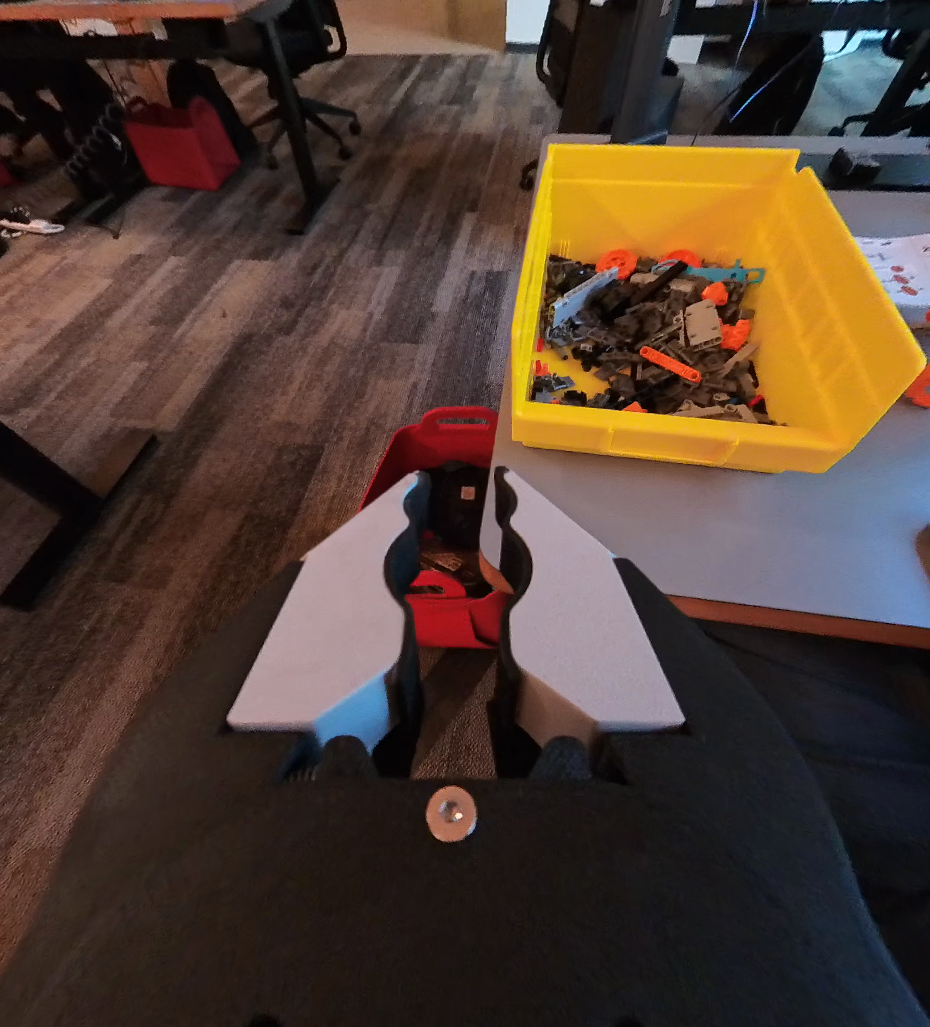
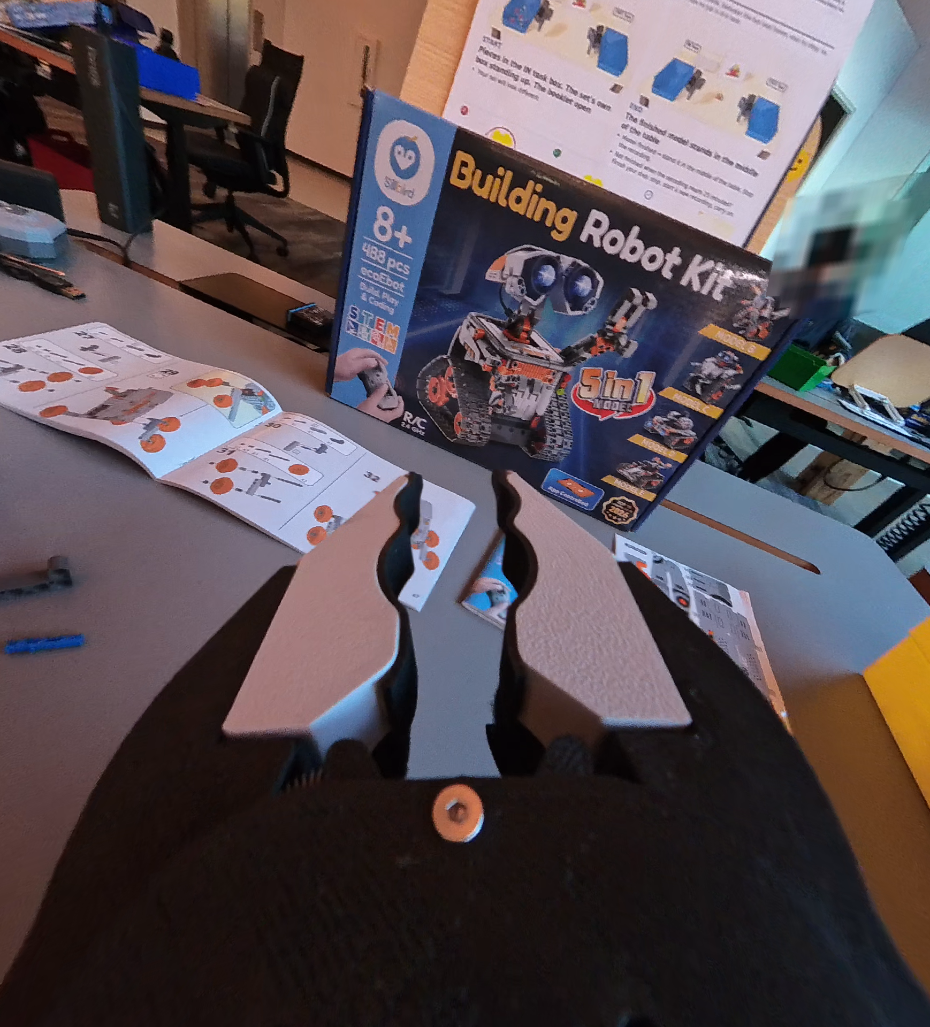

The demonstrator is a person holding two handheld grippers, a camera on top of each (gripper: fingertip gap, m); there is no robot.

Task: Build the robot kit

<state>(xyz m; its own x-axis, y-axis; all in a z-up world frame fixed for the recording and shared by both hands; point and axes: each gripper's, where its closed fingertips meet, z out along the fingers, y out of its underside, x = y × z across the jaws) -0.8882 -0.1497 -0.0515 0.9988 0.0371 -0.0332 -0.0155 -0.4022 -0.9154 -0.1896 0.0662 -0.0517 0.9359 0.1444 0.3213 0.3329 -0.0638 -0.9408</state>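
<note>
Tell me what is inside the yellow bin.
The yellow bin on the grey table holds a loose heap of building pieces: mostly dark grey and black, with orange wheels, an orange beam, light grey panels and a teal strip. Whatever lies beneath the heap is hidden.

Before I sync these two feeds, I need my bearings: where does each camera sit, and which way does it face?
Left wrist view: on the left gripper, off the table corner, facing down at a red bin on the floor; yellow bin of building pieces to its right.
Right wrist view: on the right gripper, low over the table, facing an open instruction booklet and the upright kit box.
Shared: grey table, yellow bin, booklet.
</note>
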